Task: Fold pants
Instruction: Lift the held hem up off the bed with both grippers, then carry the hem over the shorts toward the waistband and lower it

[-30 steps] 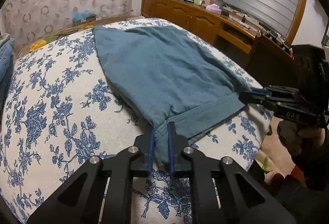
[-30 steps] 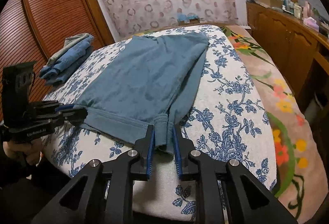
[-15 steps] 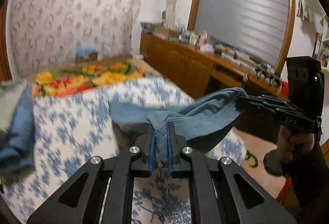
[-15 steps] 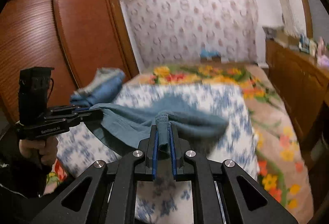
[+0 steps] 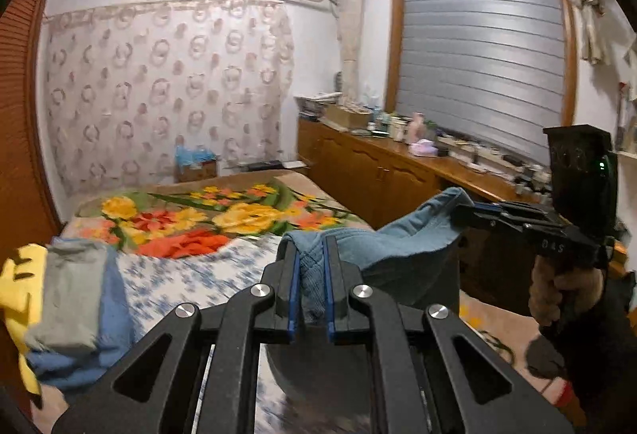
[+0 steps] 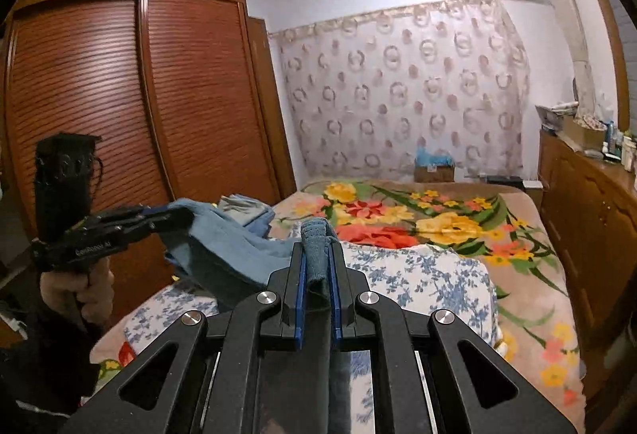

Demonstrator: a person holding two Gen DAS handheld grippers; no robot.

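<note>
The blue pants [image 5: 402, 247] hang in the air between my two grippers, lifted off the bed. My left gripper [image 5: 311, 255] is shut on one corner of their edge; in the right wrist view it [image 6: 175, 213] holds the cloth at the left. My right gripper [image 6: 317, 247] is shut on the other corner, and the pants [image 6: 235, 255] sag between them. In the left wrist view the right gripper [image 5: 464, 213] pinches the cloth at the right. The lower part of the pants is hidden below my fingers.
The bed has a blue-flowered white cover [image 6: 422, 274] and a bright floral blanket [image 6: 438, 219] beyond it. A pile of folded clothes [image 5: 71, 306] lies at the bed's left side. A wooden cabinet [image 5: 382, 179] runs along the right, a wardrobe [image 6: 139, 107] on the left.
Both grippers have lifted the pants from lying flat on the bed up into the air, and both views now look across the room instead of down at the bed.
</note>
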